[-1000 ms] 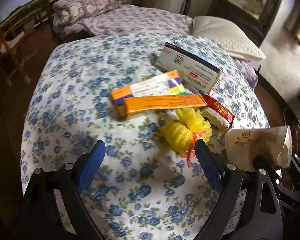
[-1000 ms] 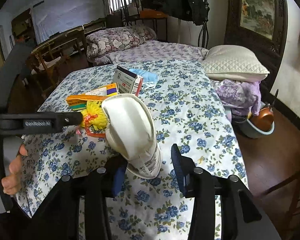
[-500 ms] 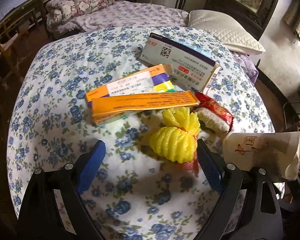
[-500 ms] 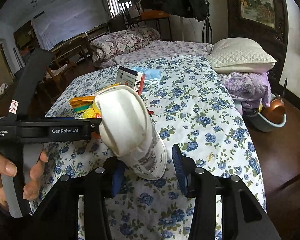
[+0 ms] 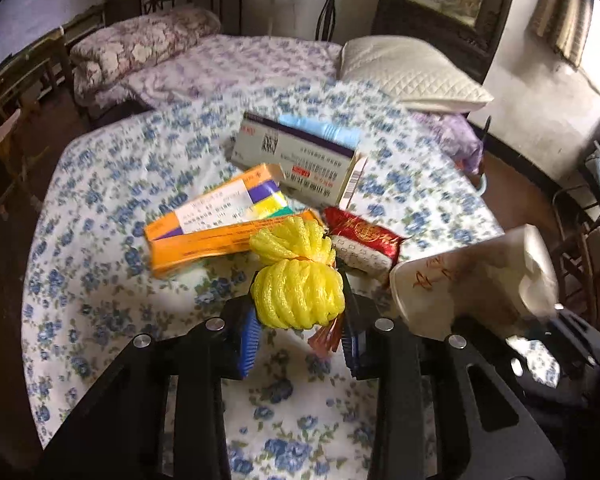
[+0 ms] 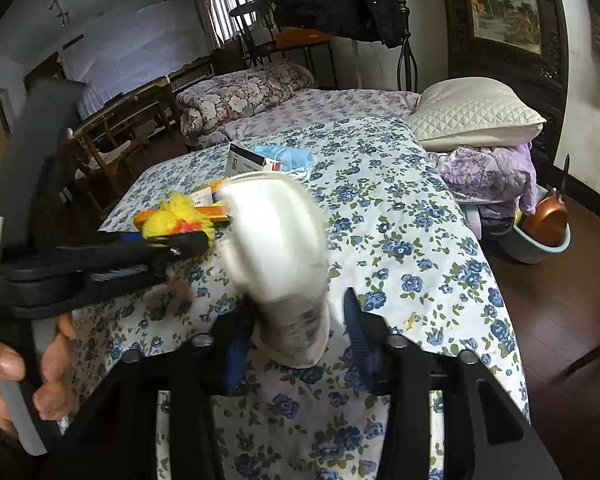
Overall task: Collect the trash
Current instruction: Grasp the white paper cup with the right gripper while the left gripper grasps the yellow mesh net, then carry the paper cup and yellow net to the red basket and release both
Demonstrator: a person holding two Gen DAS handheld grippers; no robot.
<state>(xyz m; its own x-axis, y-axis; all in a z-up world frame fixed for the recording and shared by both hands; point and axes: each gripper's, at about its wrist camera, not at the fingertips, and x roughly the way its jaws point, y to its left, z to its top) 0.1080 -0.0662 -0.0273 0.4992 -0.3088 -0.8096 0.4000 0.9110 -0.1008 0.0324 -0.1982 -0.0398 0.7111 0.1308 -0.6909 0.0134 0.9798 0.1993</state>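
left hand-held gripper closing on yellow net

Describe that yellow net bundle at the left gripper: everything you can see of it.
The yellow net bundle looks like soft foam mesh, knotted into two lobes, the nearer one rounder and larger. Orange-red strands hang from its near underside. It sits between the left gripper's blue pads, whose jaws have just been closing and now press its sides. Its far lobe overlaps the orange carton on the floral bedspread; a red wrapper lies just beside it. Whether it is lifted cannot be told.
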